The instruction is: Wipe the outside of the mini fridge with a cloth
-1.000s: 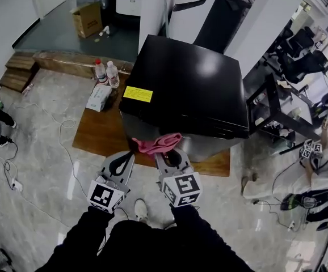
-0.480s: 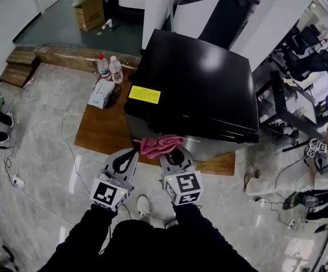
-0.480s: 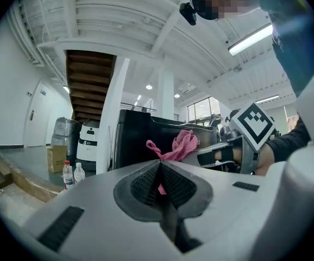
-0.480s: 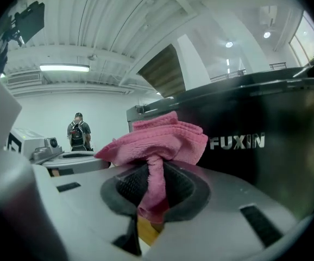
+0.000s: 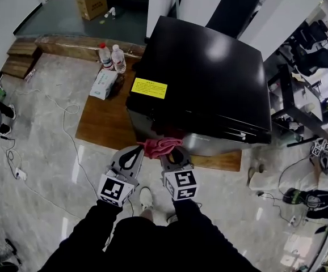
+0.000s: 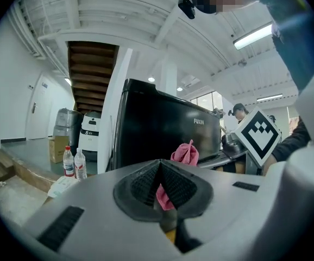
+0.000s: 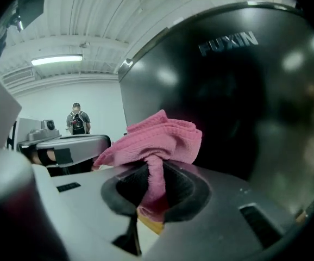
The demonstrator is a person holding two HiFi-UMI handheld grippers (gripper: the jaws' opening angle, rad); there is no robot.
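Note:
The black mini fridge stands on a wooden board; its dark door fills the right gripper view. A pink cloth is bunched against the fridge's near face, low down. My right gripper is shut on it, and the cloth runs down between its pads. My left gripper sits just left of it with the jaws closed. A pink corner of the cloth shows between its pads, and the cloth's left end reaches its tip.
Two water bottles and a tissue pack lie left of the fridge. A cardboard box stands further back. Cables trail over the marble floor. A dark rack and a seated person are on the right.
Both grippers and the pink cloth keep their place against the fridge's near face. The head camera has shifted a little, so the fridge sits slightly further right in view.

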